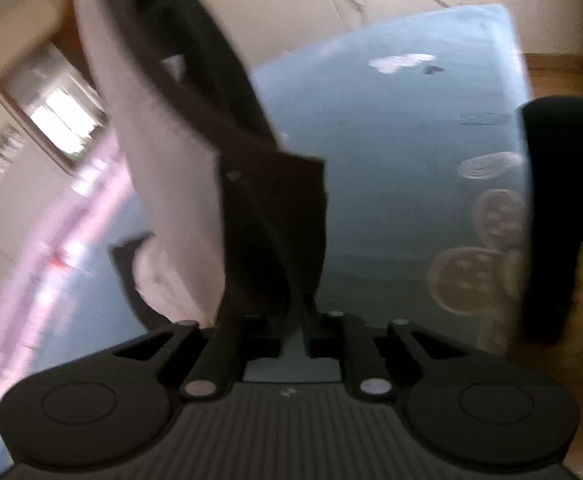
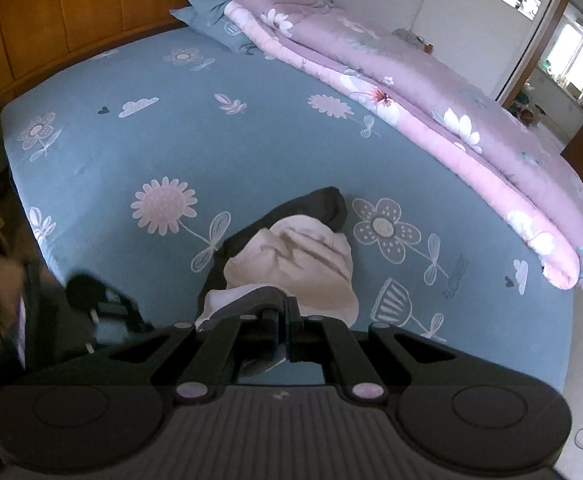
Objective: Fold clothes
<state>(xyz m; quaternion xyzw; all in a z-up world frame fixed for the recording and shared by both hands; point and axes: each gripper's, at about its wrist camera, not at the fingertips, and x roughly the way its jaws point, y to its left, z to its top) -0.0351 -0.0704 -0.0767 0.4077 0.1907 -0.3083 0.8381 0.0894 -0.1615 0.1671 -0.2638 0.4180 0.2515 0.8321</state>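
two views, both over one bed [image 2: 103,152] in a blue flowered sheet that fills most of each frame; a pink floral quilt [image 2: 431,92] lies folded along its upper right side in the right wrist view. the garment [image 2: 291,256], dark outside with a pale lining, sits crumpled at lower centre of that view, just ahead of the right gripper [image 2: 287,320], whose jaws are together on a pale-and-grey edge of it. in the blurred left wrist view the same garment [image 1: 219,128] hangs from upper left down to the left gripper [image 1: 303,312]; its jaws are slightly apart and no pinch on the cloth shows. judged step: lifting and spreading the garment, no fold made yet. next move likely calls for the left gripper to clamp a free edge, then both to draw the cloth flat on the sheet.
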